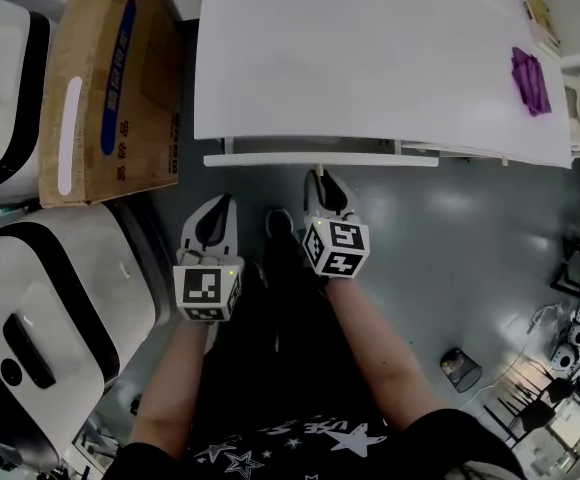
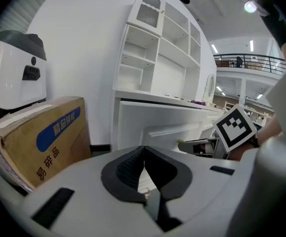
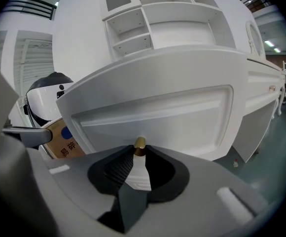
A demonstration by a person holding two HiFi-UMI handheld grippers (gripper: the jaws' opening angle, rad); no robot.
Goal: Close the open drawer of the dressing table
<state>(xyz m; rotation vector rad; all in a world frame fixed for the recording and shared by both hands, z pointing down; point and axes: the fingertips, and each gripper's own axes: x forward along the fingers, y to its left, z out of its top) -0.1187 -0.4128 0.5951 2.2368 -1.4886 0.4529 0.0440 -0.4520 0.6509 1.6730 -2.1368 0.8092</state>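
The white dressing table (image 1: 370, 58) fills the top of the head view. Its drawer front (image 1: 320, 159) juts a little way out past the table's front edge. In the right gripper view the panelled drawer front (image 3: 172, 112) is close ahead, and its small brass knob (image 3: 139, 142) sits between the tips of my right gripper (image 3: 139, 149), which is shut on it. That right gripper (image 1: 319, 173) reaches the middle of the drawer front. My left gripper (image 1: 227, 200) hangs lower left, apart from the drawer. The left gripper (image 2: 143, 149) is shut with nothing in it.
A brown cardboard box (image 1: 110, 78) stands left of the table. White and black machines (image 1: 30, 318) line the left side. A purple item (image 1: 530, 80) lies on the tabletop at right. White shelving (image 2: 158, 48) rises above the table. A small dark object (image 1: 460, 368) sits on the grey floor.
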